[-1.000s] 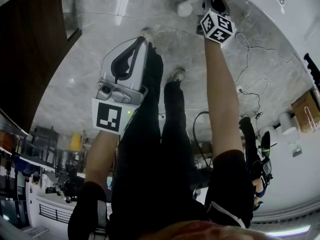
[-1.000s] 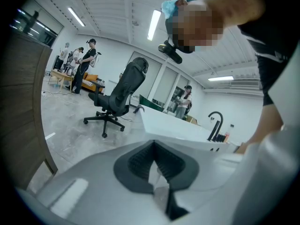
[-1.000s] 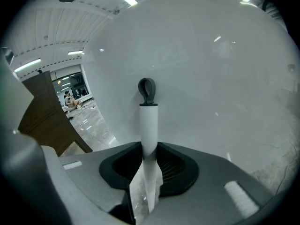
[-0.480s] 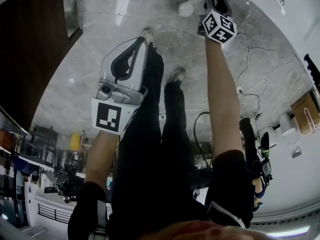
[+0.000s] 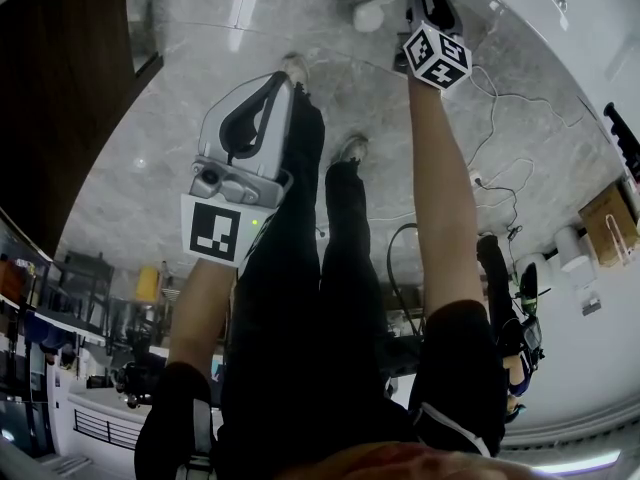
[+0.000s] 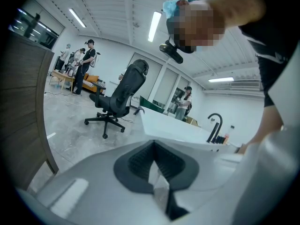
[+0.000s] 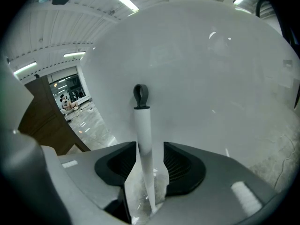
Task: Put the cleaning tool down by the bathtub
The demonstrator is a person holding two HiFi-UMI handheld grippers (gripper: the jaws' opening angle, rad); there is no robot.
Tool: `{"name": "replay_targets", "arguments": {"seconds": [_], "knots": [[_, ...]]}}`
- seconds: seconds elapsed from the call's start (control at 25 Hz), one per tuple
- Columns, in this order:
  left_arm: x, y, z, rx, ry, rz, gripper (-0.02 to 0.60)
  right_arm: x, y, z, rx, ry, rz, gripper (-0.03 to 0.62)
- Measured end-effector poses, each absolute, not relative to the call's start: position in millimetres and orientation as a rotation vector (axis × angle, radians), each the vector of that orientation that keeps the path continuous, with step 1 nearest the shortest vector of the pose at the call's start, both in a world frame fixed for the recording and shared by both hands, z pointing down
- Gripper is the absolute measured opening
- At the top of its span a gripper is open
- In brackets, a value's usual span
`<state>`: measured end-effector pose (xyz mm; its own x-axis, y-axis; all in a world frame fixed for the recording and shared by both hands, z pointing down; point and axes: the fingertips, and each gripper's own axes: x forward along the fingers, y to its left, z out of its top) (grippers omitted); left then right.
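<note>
Holding level out at the person's left side, the left gripper (image 6: 153,146) is idle. Its jaws are closed together with nothing between them. It points out over the grey floor (image 6: 70,125), where a black office chair (image 6: 117,100) stands well ahead of it and off to its left.

Over to the right now: the right gripper (image 7: 150,161) is stretched down on a straight arm, and its jaws have just been opening. They stand wide apart. The cleaning tool (image 7: 143,125) sits between them, its white handle rising out of the gap with a dark hanging loop at the top. It is close by the left-hand pad and clear of the right-hand one, so there is no squeeze on it. Just beyond the tool, straight ahead of this gripper, the white wall of the bathtub (image 7: 211,78) fills the view. The handle stands right by it, though whether they touch I cannot tell.
</note>
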<state>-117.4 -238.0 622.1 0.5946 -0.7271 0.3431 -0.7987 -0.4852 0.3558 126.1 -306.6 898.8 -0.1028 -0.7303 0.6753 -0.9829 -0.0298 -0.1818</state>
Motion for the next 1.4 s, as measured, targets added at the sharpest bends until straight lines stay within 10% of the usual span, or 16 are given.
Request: {"name": "replay_targets", "arguments": {"seconds": [0.44,0.84,1.4], "knots": [[-105.2,-230.5,586.9,2.372,-1.231,0.143,0.008,124.0,-289.3,857.9,1.783,-1.909,0.893,0.178],[-86.8,-208.9,538.2,2.394,-1.247,0.108,0.006,127.6,-245.9,803.1,1.778,-1.857,0.927,0.003],[-48.7,-159.4,420.7,2.445,-1.271,0.042,0.008,121.8,-175.2,655.6,1.799,-1.926,0.986,0.000]]}}
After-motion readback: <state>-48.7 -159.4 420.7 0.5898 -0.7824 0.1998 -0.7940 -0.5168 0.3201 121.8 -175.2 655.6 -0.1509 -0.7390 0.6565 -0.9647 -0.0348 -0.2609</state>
